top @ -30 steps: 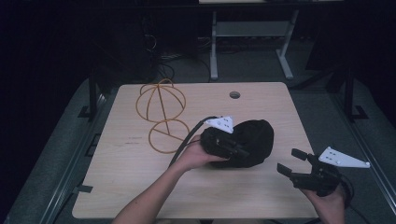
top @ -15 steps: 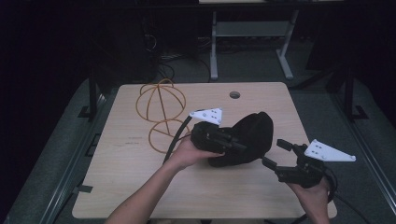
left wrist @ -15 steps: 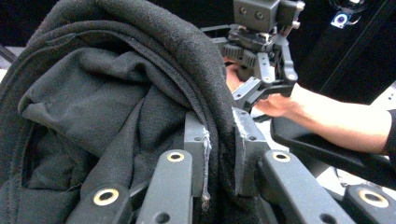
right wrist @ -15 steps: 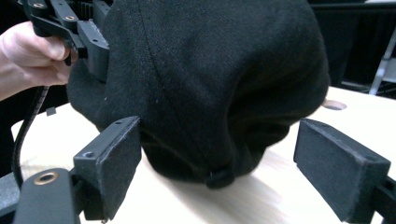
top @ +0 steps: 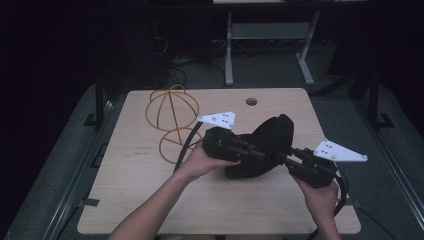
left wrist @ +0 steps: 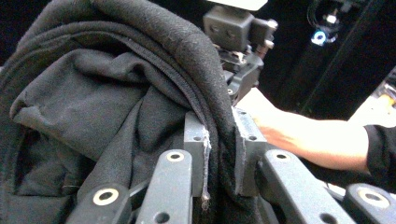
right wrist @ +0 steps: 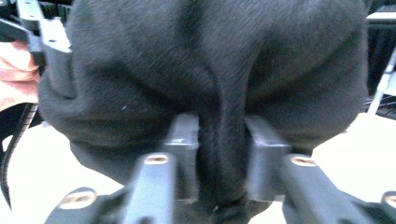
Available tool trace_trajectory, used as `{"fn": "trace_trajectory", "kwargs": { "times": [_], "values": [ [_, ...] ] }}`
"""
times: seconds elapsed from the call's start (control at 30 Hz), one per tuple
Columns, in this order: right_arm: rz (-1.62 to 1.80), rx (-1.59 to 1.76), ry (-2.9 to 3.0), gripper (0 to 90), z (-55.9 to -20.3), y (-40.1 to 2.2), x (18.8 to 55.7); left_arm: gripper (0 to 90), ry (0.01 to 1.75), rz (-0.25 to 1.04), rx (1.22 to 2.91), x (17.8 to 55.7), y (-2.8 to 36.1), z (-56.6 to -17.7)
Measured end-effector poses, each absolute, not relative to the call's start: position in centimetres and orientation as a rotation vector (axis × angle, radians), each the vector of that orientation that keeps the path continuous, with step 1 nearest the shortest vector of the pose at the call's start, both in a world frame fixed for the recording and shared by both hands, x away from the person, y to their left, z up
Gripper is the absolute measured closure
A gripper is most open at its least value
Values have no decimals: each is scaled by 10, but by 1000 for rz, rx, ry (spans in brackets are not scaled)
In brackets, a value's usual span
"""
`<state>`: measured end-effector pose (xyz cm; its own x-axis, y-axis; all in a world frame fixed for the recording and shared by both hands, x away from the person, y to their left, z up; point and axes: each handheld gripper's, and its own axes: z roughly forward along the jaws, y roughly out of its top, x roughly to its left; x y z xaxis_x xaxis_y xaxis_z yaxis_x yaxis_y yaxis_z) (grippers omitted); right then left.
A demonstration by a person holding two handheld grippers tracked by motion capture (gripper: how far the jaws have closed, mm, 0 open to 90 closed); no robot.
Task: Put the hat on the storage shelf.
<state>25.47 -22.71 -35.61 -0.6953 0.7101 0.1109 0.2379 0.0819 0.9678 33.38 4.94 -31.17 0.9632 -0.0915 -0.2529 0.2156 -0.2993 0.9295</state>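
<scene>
A bundled black cloth (top: pixel 267 137) is lifted partly off the wooden table (top: pixel 145 200), right of centre. My left gripper (top: pixel 256 153) comes at it from the left and is shut on a thick hem fold (left wrist: pixel 219 121), seen close in the left gripper view between the pads. My right gripper (top: pixel 284 156) reaches in from the right. Its jaws have just been closing, and a vertical fold of the cloth (right wrist: pixel 222 140) is now pinched between its pads (right wrist: pixel 187 140). The other gripper's body (left wrist: pixel 236 32) shows beyond the cloth in the left gripper view.
An orange wire ball frame (top: pixel 170 107) and a wire ring (top: pixel 175 145) lie at the table's back left, near a black cable (top: pixel 186 145). A round cable hole (top: pixel 251 101) sits at the back edge. A metal stand (top: pixel 230 50) is on the floor behind.
My right gripper has moved left up to the cloth and closed on a fold of it. The left gripper has raised the cloth a little, so the bundle stands taller.
</scene>
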Motion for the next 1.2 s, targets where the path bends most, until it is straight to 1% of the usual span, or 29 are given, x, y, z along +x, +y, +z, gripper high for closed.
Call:
{"fn": "trace_trajectory", "kwargs": {
  "times": [0.07,0.13,0.23,0.33,0.47,0.7,0.83,0.87,0.93,0.97,1.1,1.2],
  "values": [
    [1653,930,1978,827,-353,-226,255,785,95,-304,1844,336,54,-311],
    [1674,918,1982,849,-349,-226,256,783,91,-302,1839,338,58,-310],
    [1658,909,1987,854,-346,-225,256,779,102,-294,1835,339,60,-309],
    [1654,906,1981,857,-343,-224,256,757,114,-265,1844,340,64,-309],
    [1640,863,1986,860,-333,-222,257,689,134,-229,1877,342,72,-309],
    [1644,827,2001,862,-317,-218,260,610,157,-167,1877,339,81,-304],
    [1614,814,2013,861,-307,-215,263,538,180,-103,1886,337,89,-301],
    [1598,812,2021,861,-303,-214,265,483,195,-74,1893,334,93,-301],
    [1591,809,2022,861,-301,-214,266,481,191,-64,1901,334,95,-302],
    [1581,812,2026,861,-297,-214,269,458,199,-53,1900,332,97,-303],
    [1577,811,2036,861,-291,-213,273,438,221,-12,1920,328,108,-307],
    [1572,804,2041,861,-281,-210,279,425,246,43,1956,324,121,-314]
  ]
}}
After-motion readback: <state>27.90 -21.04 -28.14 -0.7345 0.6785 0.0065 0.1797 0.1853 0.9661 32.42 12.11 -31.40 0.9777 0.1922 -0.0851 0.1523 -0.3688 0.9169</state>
